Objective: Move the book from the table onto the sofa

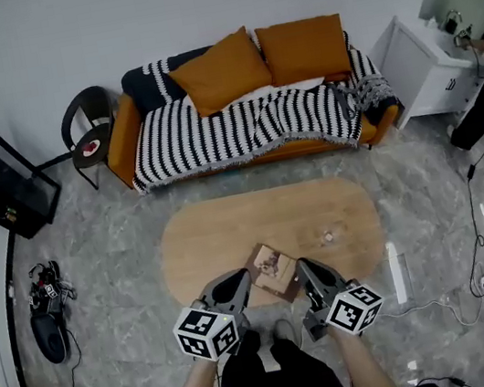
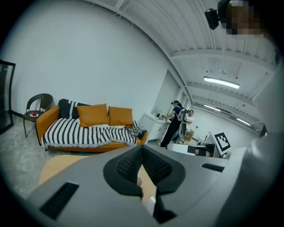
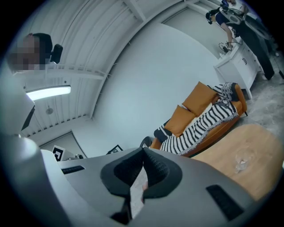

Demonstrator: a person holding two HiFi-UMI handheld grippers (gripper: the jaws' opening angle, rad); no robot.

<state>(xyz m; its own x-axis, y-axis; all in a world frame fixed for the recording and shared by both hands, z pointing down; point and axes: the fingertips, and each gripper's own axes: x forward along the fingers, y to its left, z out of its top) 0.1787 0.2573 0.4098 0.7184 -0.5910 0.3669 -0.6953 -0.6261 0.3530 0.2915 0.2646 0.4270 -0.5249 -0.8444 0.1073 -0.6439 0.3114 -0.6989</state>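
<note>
The book sits between the two tools at the near rim of the worktop. The left hand-held gripper has its jaws closed tight on the book's left edge. The right hand-held gripper is clamped the same way on the right edge. Each gripper view shows a thin pale sliver of cover or page nipped between the ribbed pads. From above I cannot tell whether the book is clear of the wood.

The step in hand, as I judge it, is the carry. The sofa lies straight ahead of both pairs of jaws, beyond the whole length of the worktop.

To do it well, both hands should travel as one, at the same pace and with the same gap between them. Drawing apart would likely drag the thin edges out of the pads or tear a page. Closing in would buckle the book. Each pinch looks shallow and may catch only a few leaves, so the book could sag or fall open. It is safer held level, with neither wrist rolling against the other.

The book should ride high enough to pass over the wood and over the small clear scrap ahead of the right hand-held gripper. A good target is the open stretch of striped blanket in front of the orange cushions. The book should come down until the seat bears it, and only then should both pairs of jaws part, together.
</note>
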